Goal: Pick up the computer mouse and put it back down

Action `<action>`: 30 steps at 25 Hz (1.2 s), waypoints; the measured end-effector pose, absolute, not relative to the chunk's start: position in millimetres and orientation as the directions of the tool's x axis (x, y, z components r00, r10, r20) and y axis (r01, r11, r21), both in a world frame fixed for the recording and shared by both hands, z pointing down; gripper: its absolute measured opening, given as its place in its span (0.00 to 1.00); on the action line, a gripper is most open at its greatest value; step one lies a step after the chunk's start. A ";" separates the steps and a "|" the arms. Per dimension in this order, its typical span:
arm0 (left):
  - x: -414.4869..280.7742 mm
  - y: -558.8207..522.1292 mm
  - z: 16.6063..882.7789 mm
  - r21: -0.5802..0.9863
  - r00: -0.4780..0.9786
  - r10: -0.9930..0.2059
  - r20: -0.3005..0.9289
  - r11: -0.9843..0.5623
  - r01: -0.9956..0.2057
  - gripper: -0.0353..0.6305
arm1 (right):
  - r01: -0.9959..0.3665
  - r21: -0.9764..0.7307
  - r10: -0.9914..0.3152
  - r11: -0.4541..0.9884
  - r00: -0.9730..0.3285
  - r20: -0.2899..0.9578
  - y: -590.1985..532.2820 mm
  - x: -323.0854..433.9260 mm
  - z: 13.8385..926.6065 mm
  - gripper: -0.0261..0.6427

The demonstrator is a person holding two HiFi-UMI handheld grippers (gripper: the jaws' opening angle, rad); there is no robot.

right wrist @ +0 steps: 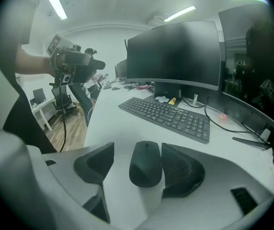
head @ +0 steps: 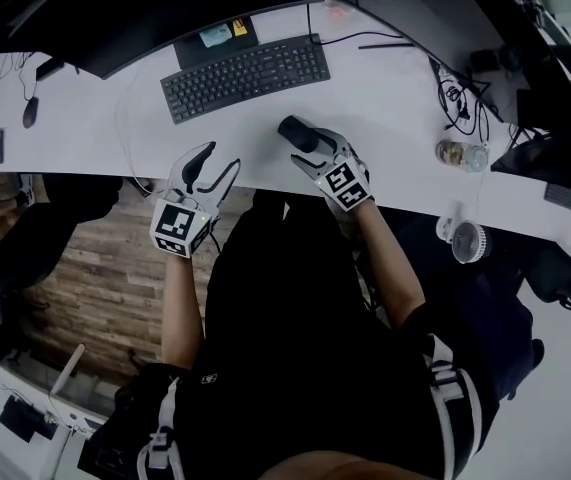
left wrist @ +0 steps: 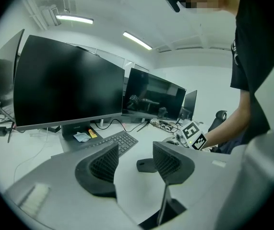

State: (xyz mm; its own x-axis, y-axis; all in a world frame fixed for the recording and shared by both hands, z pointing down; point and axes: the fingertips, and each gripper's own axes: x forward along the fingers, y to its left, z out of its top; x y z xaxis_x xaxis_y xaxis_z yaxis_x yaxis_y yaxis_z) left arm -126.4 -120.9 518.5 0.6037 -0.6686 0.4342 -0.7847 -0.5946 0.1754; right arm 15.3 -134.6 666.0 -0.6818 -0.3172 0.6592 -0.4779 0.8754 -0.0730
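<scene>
The black computer mouse (head: 298, 131) (right wrist: 145, 164) lies on the white desk (head: 385, 88), just in front of the keyboard. My right gripper (head: 306, 146) (right wrist: 137, 166) is lowered around it with its jaws wide. The mouse rests against the right pad, and a gap shows between it and the left pad. My left gripper (head: 217, 161) (left wrist: 136, 159) hovers open over the desk's front edge, to the left of the mouse (left wrist: 146, 165), with nothing between its fingers.
A black keyboard (head: 245, 76) sits beyond the mouse under a dark monitor (head: 165, 8). Cables (head: 455, 98), a small jar (head: 462, 155) and a desk fan (head: 468, 240) are at the right. A second mouse (head: 30, 112) lies far left.
</scene>
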 end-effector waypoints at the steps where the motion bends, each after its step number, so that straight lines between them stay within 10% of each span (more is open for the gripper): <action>1: -126.5 -121.3 520.0 0.176 0.603 -0.667 0.438 -0.594 -0.785 0.39 | -0.478 -0.074 -0.315 0.875 -0.679 0.663 -136.0 15.1 670.2 0.50; 30: -130.9 -126.0 542.2 0.200 0.596 -0.641 0.483 -0.581 -0.789 0.39 | -0.524 -0.101 -0.304 0.846 -0.630 0.715 -159.4 -0.1 724.5 0.48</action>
